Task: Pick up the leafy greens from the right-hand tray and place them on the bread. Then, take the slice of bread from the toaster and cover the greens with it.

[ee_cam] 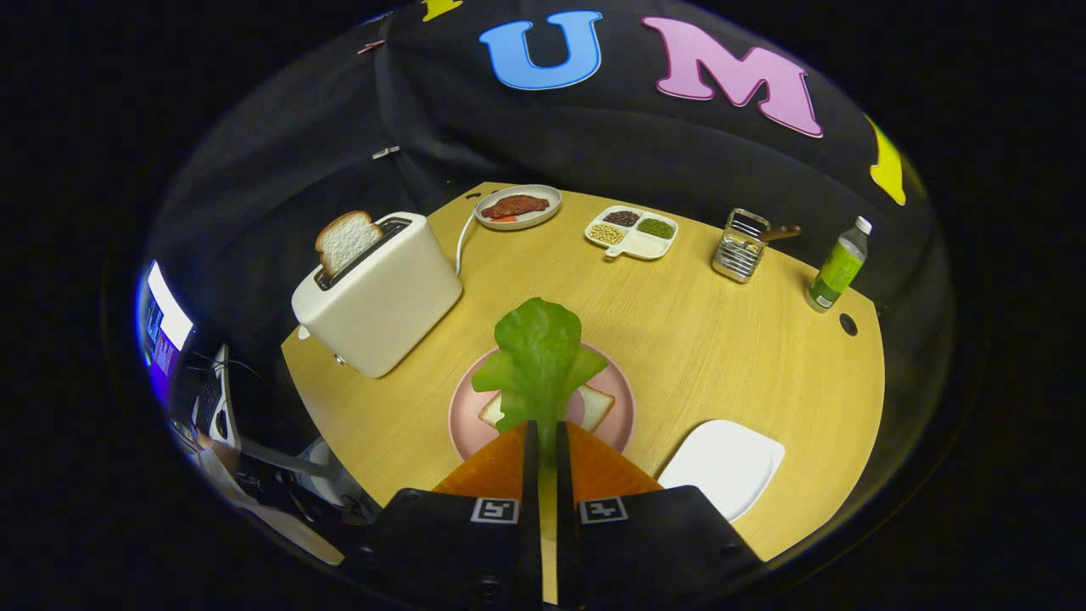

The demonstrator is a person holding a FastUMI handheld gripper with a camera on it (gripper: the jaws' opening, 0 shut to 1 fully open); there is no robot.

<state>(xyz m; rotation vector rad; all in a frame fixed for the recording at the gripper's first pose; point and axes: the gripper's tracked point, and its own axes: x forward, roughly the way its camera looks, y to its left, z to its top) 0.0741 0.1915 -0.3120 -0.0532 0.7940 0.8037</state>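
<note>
The gripper (543, 437), fingers clamped on a green leafy lettuce leaf (540, 361), hangs above the bread slice (594, 406) on a pink plate (624, 399); next, lower and release.

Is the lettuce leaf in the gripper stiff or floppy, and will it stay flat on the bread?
The lettuce leaf stands beyond the closed fingers without drooping, so probably fairly stiff and light. Its ruffled, curved edges suggest it may rock on the bread.

Light wood table (721, 339) spreads beyond the jaws, black cloth wall (594, 153) behind it, lit monitor (165, 318) far left.
</note>
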